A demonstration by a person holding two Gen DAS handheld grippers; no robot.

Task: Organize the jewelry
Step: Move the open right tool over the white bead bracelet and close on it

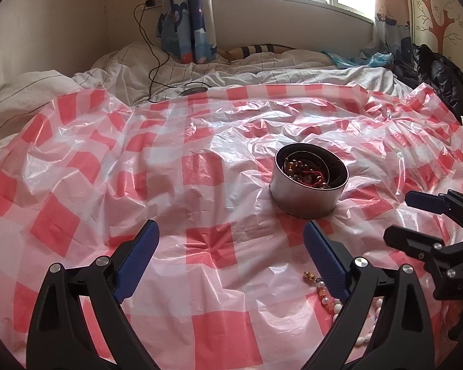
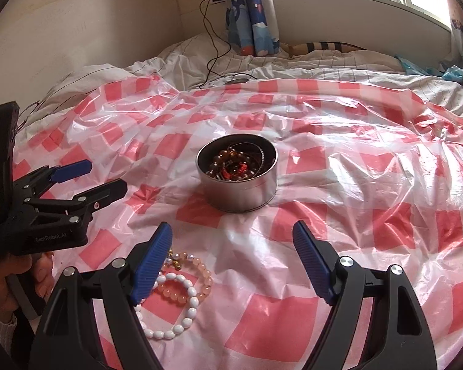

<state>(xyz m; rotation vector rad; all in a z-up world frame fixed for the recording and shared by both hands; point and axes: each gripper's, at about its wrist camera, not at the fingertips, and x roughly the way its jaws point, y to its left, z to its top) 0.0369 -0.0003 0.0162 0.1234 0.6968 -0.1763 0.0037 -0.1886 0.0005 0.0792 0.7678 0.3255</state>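
on the bed, over a crinkled pink-and-white checked plastic sheet [image 2: 355,166], we hold both grippers spread wide with nothing between the blue pads. our left gripper [image 1: 231,240] hangs over bare sheet, short of the round silver metal tin [image 1: 307,182], which holds brown beads and red cord. our right gripper [image 2: 231,237] also faces the tin from the near side. a peach bead bracelet [image 2: 197,274] and a white oval-bead bracelet [image 2: 182,308] lie overlapping on the sheet, just beside our right gripper's left finger [image 2: 151,262], touched by neither gripper.
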